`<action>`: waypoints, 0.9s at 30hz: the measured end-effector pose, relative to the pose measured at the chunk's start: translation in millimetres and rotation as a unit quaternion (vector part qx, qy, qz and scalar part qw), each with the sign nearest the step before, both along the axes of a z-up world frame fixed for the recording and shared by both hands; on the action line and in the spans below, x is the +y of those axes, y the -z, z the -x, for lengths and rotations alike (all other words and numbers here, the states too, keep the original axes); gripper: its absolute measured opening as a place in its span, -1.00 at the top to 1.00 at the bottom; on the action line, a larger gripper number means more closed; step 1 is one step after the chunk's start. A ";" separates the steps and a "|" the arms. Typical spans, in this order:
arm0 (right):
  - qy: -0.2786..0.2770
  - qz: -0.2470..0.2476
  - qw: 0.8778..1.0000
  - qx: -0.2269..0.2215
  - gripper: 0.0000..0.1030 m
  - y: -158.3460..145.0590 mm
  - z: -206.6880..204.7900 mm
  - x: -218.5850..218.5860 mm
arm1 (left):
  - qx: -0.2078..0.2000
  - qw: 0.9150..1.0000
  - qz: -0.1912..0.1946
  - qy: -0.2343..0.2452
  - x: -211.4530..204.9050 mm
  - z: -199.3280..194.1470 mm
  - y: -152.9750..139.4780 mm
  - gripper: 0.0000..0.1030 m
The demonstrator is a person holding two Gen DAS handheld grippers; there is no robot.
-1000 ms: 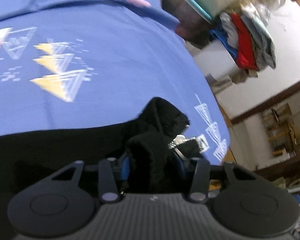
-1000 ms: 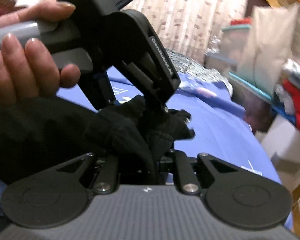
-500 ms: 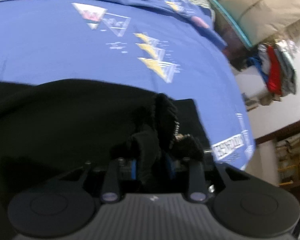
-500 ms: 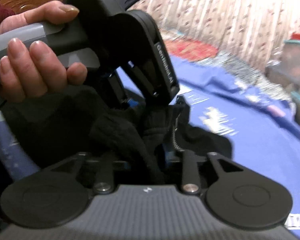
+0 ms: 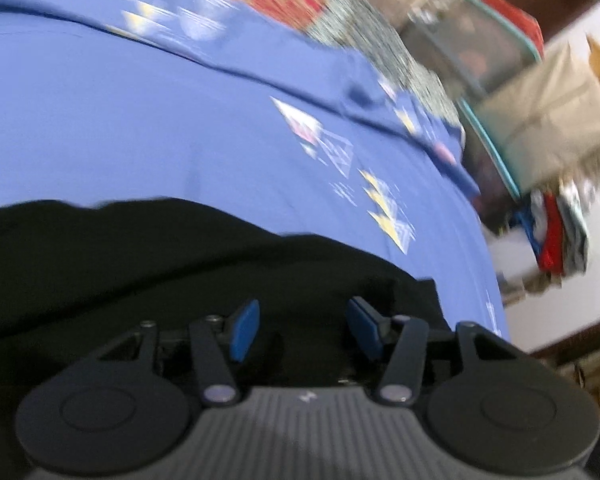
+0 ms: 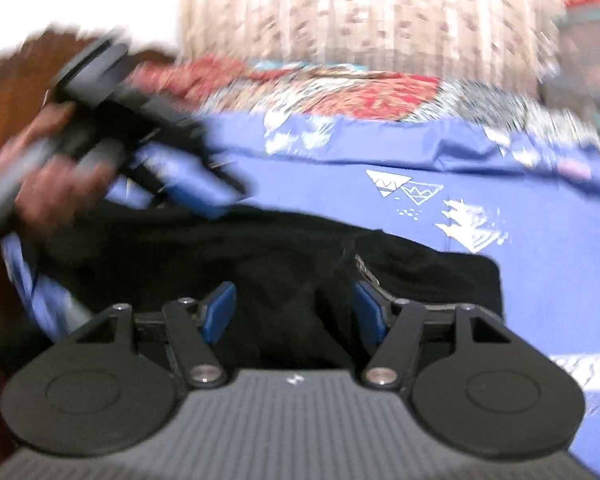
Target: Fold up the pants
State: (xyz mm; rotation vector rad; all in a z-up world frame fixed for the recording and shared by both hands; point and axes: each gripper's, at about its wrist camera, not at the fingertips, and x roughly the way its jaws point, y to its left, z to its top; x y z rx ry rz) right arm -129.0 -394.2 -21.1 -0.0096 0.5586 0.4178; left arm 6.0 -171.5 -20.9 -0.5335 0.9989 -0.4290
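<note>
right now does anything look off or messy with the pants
The pants lie on the blue sheet, a bit bunched near the zipper in the right wrist view. Both grippers, left and right, have just been opening; neither grips cloth. Motion blur hides finer detail.

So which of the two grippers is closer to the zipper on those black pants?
Right. The right gripper has the zipper just beside its right-hand pad. The left gripper hangs farther away, over the far left edge of the pants.
</note>
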 end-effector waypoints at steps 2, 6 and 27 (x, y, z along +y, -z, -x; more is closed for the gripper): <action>0.032 -0.042 0.998 0.031 -0.24 7.7 -13.2 -5.3 | -0.013 0.999 0.000 -0.030 38.2 12.0 -6.9 0.01; 0.079 -0.044 0.986 0.140 -0.06 40.6 -39.0 -1.0 | -0.041 0.992 -0.005 -0.120 132.3 43.8 -20.5 -0.11; -0.075 -0.147 0.953 0.254 0.69 28.2 -117.0 179.2 | 0.010 0.948 0.098 -0.303 296.6 103.5 81.8 -0.99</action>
